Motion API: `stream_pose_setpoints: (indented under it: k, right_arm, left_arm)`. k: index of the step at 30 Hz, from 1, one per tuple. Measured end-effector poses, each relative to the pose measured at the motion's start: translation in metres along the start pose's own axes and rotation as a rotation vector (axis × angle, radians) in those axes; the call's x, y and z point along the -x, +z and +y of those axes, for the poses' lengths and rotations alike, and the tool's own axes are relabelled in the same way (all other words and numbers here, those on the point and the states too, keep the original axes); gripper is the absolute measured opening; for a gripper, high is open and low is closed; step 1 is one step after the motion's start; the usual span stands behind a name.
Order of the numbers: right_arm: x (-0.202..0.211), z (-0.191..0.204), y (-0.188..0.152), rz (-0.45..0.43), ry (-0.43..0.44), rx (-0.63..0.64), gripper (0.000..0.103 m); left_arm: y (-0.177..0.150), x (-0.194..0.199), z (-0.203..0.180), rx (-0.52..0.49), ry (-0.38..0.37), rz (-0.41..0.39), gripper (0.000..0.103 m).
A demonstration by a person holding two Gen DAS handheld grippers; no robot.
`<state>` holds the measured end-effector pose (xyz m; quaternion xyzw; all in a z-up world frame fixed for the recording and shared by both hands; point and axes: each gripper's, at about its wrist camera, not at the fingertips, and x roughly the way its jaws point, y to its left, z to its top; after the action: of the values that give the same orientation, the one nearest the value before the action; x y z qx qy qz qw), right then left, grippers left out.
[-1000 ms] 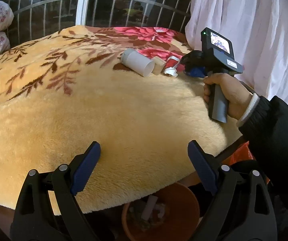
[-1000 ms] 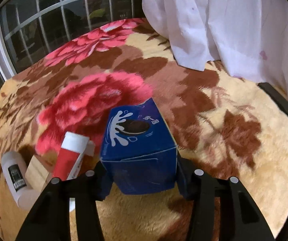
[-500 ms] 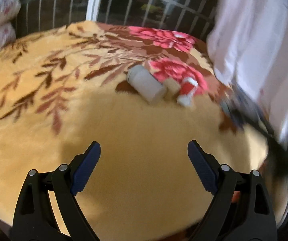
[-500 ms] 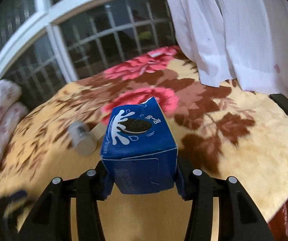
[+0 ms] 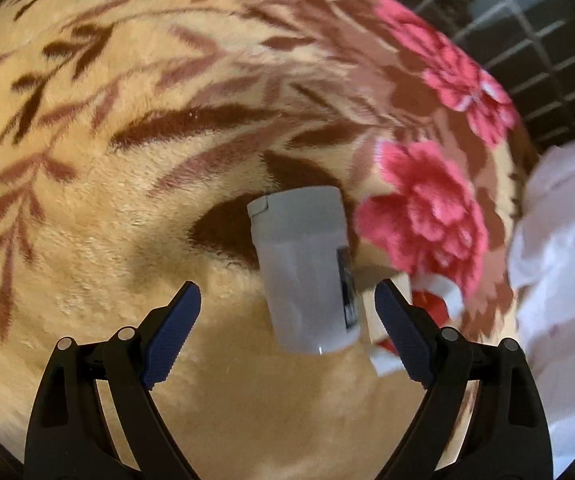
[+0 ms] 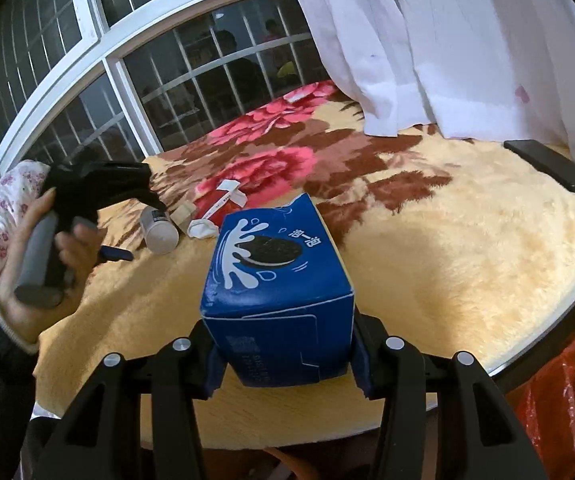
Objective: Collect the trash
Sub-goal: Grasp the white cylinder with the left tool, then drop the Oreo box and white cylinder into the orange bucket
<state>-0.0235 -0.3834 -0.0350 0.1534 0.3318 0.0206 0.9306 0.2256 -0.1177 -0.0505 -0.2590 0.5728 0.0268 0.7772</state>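
My right gripper (image 6: pixel 283 356) is shut on a blue cookie box (image 6: pixel 279 292) and holds it above the near edge of the blanket-covered table (image 6: pixel 467 248). My left gripper (image 5: pixel 287 312) is open, its jaws on either side of a white plastic bottle (image 5: pixel 307 268) that lies on the blanket. In the right wrist view the bottle (image 6: pixel 158 229) lies next to a small wooden block (image 6: pixel 183 214) and a red-and-white wrapper (image 6: pixel 217 210), with the left gripper (image 6: pixel 127 216) just left of them. The block (image 5: pixel 379 300) and wrapper (image 5: pixel 431 300) lie right of the bottle.
A black phone (image 6: pixel 551 164) lies at the table's far right edge. White curtains (image 6: pixel 427 40) hang behind it. A barred window (image 6: pixel 207 72) is at the back. A red plastic bag (image 6: pixel 567 392) shows below the table at the right. A floral pillow (image 6: pixel 3 208) lies at the left.
My left gripper has moved forward to the white bottle, which now sits between its open jaws. My right gripper has lifted the cookie box and drawn it back towards the table's near edge.
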Motion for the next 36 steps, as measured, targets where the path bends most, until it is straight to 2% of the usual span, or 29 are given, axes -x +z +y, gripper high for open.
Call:
stream_pose_setpoints:
  k: [4, 6, 7, 8, 13, 20, 25, 28, 36]
  right_arm:
    - [0.003, -0.002, -0.003, -0.008, 0.014, 0.008, 0.049]
    - [0.003, -0.004, -0.003, -0.010, 0.023, 0.002, 0.049]
    - [0.004, -0.004, -0.004, -0.011, 0.025, -0.001, 0.049]
    - [0.005, -0.005, -0.004, -0.013, 0.025, -0.004, 0.049]
    - [0.007, -0.006, -0.005, -0.013, 0.029, -0.023, 0.049]
    - [0.020, 0.000, -0.008, -0.012, 0.033, -0.023, 0.049]
    - [0.028, 0.017, -0.014, -0.009, 0.046, 0.009, 0.049]
    - [0.034, 0.032, -0.021, -0.002, 0.059, 0.042, 0.049]
    - [0.049, 0.069, -0.051, 0.036, 0.092, 0.137, 0.049]
  left_arm:
    - [0.006, -0.011, 0.001, 0.058, 0.065, -0.028, 0.086]
    - [0.009, -0.012, 0.000, 0.054, 0.096, -0.047, 0.076]
    - [0.010, -0.012, 0.000, 0.049, 0.094, -0.054, 0.064]
    - [0.011, -0.013, -0.001, 0.033, 0.087, -0.056, 0.046]
    - [0.003, -0.013, -0.008, -0.081, 0.111, -0.091, 0.047]
    - [-0.020, 0.023, 0.023, -0.207, -0.040, -0.114, 0.046]
    - [-0.063, 0.064, 0.045, -0.329, -0.069, -0.171, 0.046]
    - [-0.095, 0.086, 0.057, -0.400, -0.068, -0.214, 0.046]
    - [-0.184, 0.136, 0.078, -0.580, 0.045, -0.392, 0.046]
